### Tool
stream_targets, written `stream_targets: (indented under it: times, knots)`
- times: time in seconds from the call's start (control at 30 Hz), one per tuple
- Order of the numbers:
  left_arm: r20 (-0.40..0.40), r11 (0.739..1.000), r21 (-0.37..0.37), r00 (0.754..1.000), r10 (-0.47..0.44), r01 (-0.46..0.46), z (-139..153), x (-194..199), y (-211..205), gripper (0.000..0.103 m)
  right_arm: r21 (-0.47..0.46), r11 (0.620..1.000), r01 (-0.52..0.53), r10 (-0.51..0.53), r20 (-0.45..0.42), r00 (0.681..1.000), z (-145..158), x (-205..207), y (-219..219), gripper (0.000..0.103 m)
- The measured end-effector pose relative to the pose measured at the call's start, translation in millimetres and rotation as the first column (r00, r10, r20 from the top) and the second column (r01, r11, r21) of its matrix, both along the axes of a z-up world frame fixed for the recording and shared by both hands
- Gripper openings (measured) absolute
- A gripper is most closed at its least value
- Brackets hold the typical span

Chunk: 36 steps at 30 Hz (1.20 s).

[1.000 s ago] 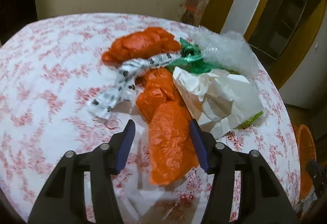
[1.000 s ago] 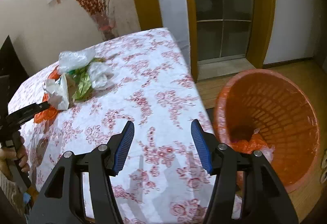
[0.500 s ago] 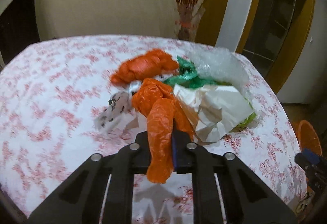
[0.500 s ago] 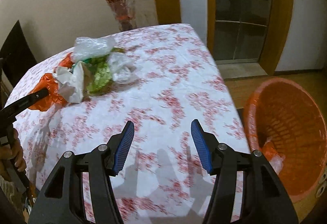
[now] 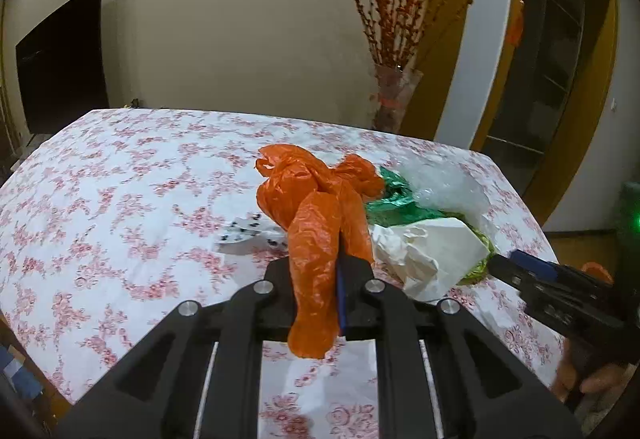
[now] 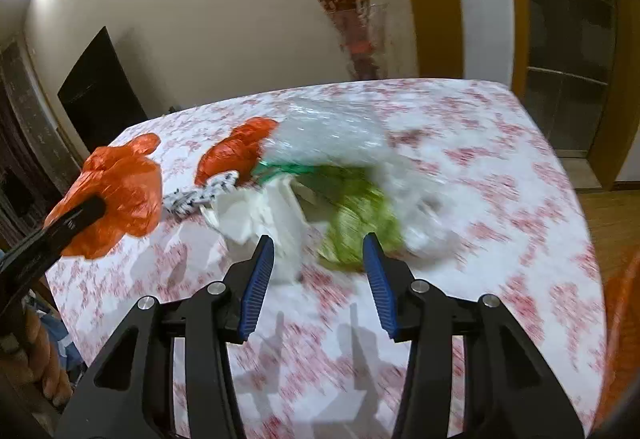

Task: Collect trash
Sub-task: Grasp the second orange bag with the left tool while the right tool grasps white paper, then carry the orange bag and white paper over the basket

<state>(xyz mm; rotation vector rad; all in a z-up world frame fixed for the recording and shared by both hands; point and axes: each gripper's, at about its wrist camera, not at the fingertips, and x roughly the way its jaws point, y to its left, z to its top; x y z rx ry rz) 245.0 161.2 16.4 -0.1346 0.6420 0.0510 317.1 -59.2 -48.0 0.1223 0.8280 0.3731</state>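
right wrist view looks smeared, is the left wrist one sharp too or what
Right wrist view: motion blur smears the tablecloth and green wrapper, with lamp glare top left. Left wrist view: sharp, the orange bag crisp, only fisheye bending at the edges.

Black gripper [image 6: 318, 279] linkages, silver screws, ribbed blue-padded fingers [image 6: 256, 285].

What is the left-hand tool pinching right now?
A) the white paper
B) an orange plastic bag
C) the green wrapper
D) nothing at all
B: in the left wrist view the left gripper has its fingers shut on an orange plastic bag, lifted off the table, while the white paper lies there untouched.
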Motion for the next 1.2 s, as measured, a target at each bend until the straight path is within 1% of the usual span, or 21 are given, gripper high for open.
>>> stream_targets:
  times: [0.03, 0.07, 0.1, 0.13, 0.17, 0.23, 0.33, 0.53, 0.7, 0.83, 0.97, 1.07, 1.2]
  knots:
    - [0.0, 1.0, -0.001, 1.0, 0.003, -0.003, 0, 0, 2, 0.014, -0.001, 1.0, -0.001, 0.001, -0.011, 1.0, -3, 5, 3, 0.044]
    - [0.001, 1.0, -0.002, 1.0, 0.005, -0.005, 1, 0, 4, 0.014, -0.001, 1.0, -0.002, 0.002, -0.033, 0.999, -9, 11, 6, 0.037]
    - [0.001, 1.0, -0.002, 1.0, 0.007, -0.007, 1, -1, 5, 0.014, 0.002, 1.0, -0.006, 0.007, -0.056, 0.998, -14, 16, 9, 0.026]
    - [0.001, 1.0, -0.003, 1.0, 0.007, -0.007, 2, -1, 6, 0.014, 0.007, 1.0, -0.012, 0.012, -0.069, 0.998, -17, 18, 10, 0.018]
    - [-0.001, 1.0, -0.005, 1.0, 0.007, -0.007, 2, -1, 6, 0.014, 0.016, 1.0, -0.021, 0.022, -0.082, 0.996, -20, 20, 13, 0.005]
    - [-0.002, 1.0, -0.009, 1.0, 0.007, -0.007, 1, -1, 6, 0.014, 0.031, 0.999, -0.034, 0.036, -0.061, 0.997, -18, 12, 9, 0.002]
    - [0.0, 1.0, -0.011, 1.0, -0.004, 0.004, 2, -1, 1, 0.014, 0.04, 0.999, -0.036, 0.037, -0.034, 0.999, -11, -2, -1, 0.001]
    - [-0.001, 0.997, -0.012, 0.998, -0.07, 0.07, 2, -1, -25, 0.014, 0.096, 0.995, 0.011, -0.013, 0.013, 1.0, 10, -37, -47, 0.001]
    - [-0.001, 0.988, -0.009, 0.988, -0.153, 0.153, 3, -1, -60, 0.014, 0.142, 0.986, 0.082, -0.09, 0.05, 0.995, 25, -65, -89, 0.001]
    - [0.002, 0.976, -0.012, 0.976, -0.219, 0.219, 6, -2, -87, 0.014, 0.148, 0.977, 0.153, -0.168, 0.091, 0.982, 38, -82, -120, 0.001]
    - [0.005, 0.957, -0.015, 0.958, -0.288, 0.288, 6, -2, -119, 0.014, 0.107, 0.961, 0.256, -0.27, 0.153, 0.951, 49, -99, -150, 0.001]
    - [0.004, 0.938, -0.027, 0.939, -0.345, 0.344, 7, 0, -145, 0.014, 0.083, 0.942, 0.325, -0.335, 0.182, 0.924, 53, -109, -173, 0.001]
    - [0.009, 0.903, -0.045, 0.904, -0.427, 0.427, 8, 0, -185, 0.014, 0.062, 0.907, 0.416, -0.419, 0.211, 0.883, 57, -120, -201, 0.001]
